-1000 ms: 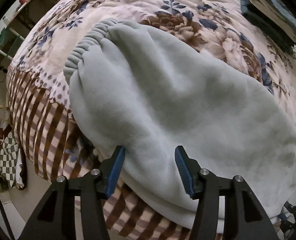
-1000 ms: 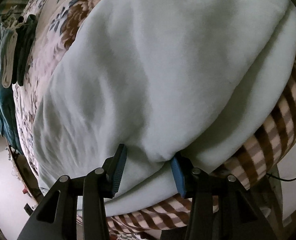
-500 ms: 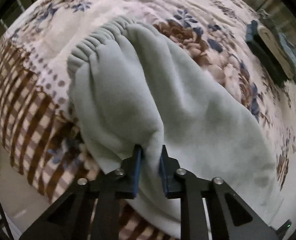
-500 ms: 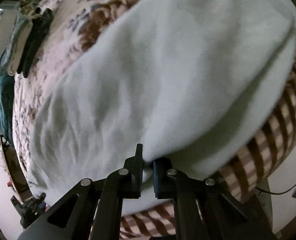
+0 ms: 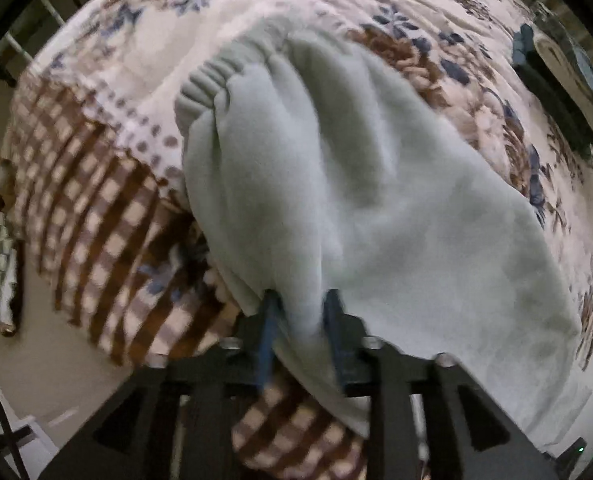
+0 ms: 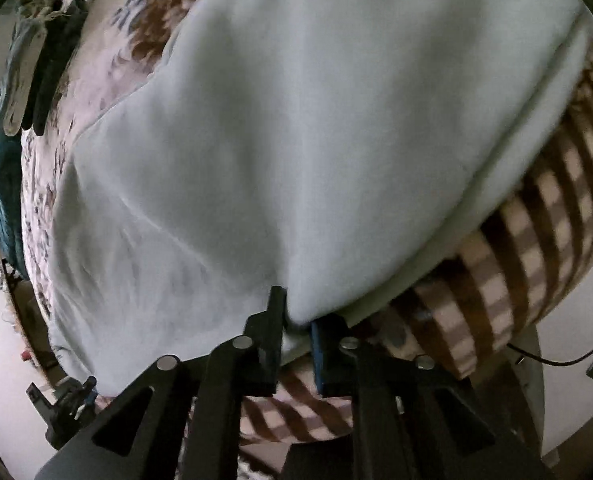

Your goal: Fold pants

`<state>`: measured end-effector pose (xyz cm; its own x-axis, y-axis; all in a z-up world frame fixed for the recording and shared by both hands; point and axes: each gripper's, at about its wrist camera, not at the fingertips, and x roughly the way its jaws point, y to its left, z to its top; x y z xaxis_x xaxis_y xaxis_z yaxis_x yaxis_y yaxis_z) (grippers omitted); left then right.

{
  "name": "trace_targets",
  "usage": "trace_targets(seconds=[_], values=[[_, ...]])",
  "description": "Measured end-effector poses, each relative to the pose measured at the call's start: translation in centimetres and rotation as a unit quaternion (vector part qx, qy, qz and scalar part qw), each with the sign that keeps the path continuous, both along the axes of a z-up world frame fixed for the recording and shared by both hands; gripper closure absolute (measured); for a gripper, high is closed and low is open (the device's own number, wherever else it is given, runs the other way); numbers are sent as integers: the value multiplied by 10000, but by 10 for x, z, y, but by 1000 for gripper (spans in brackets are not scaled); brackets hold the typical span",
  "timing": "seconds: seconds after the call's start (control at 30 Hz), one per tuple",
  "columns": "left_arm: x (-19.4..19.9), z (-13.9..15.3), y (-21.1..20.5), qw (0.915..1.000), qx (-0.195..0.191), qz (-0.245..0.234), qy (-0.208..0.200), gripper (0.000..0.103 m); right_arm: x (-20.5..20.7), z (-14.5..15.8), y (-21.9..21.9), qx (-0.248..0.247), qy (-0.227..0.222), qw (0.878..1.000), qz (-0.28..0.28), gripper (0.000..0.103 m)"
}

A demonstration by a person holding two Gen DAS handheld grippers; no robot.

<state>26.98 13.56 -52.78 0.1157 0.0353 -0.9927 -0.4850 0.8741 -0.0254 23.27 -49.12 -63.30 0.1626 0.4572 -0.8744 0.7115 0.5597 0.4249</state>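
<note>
Pale grey-green fleece pants (image 5: 376, 200) lie on a bed, with the elastic waistband (image 5: 204, 80) at the far left. My left gripper (image 5: 302, 304) holds a bunched fold of the near edge between its blue pads, and ridges of fabric run up from the grip. Its jaws are opening a little around that thick fold. In the right wrist view the pants (image 6: 296, 120) fill most of the picture. My right gripper (image 6: 296, 314) pinches their near edge at the bed's side. Its jaws are also opening slightly, with cloth still between them.
A floral bedspread (image 5: 436, 52) with a brown checked border (image 5: 96, 216) covers the bed; the border hangs over the edge (image 6: 536, 248). Folded dark clothes (image 5: 556, 68) lie at the far side (image 6: 36, 60). Bare floor (image 5: 36, 380) is below; a black cable (image 6: 556, 360) hangs at right.
Both grippers went from open to clamped on the pants' near edge. The fabric has risen into folds at each grip. The jaws now stand slightly wider than half a second ago.
</note>
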Motion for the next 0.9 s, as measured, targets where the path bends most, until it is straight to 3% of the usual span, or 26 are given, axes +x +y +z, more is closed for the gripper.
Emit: trace_targets(seconds=[0.07,0.1,0.13,0.2,0.23,0.37,0.47,0.63,0.77,0.9], values=[[-5,17,-18,9998,16,-155,-82,63,-8,12,-8,105,-232,9996,-122,51],[-9,25,-29,9997,41,-215,-147,49,-18,22,-19,14,-320,9992,-237,45],[-13,31,-38,9994,46,-265,-212,29,-24,29,-28,-75,-363,9987,-360,43],[-18,36,-54,9991,-16,-317,-279,8,-42,43,-60,-343,-452,9951,-807,43],[-20,37,-63,9988,-39,-351,-325,5,-49,48,-76,-444,-521,9923,-1034,43],[-11,23,-107,9974,-94,-659,-268,2,-68,54,-154,-912,-699,9741,-1948,43],[4,4,-150,9951,-119,-967,-143,2,-67,29,-207,-843,-710,9646,-2395,43],[25,-41,-201,9907,-32,-1350,163,2,-50,-16,-236,-643,-384,9690,-2353,47],[37,-86,-195,9926,-177,-1087,518,0,-39,-18,-236,-794,-396,9740,-2083,57],[47,-97,-190,9941,-209,-873,603,0,-44,-13,-237,-727,-279,9747,-2094,57]])
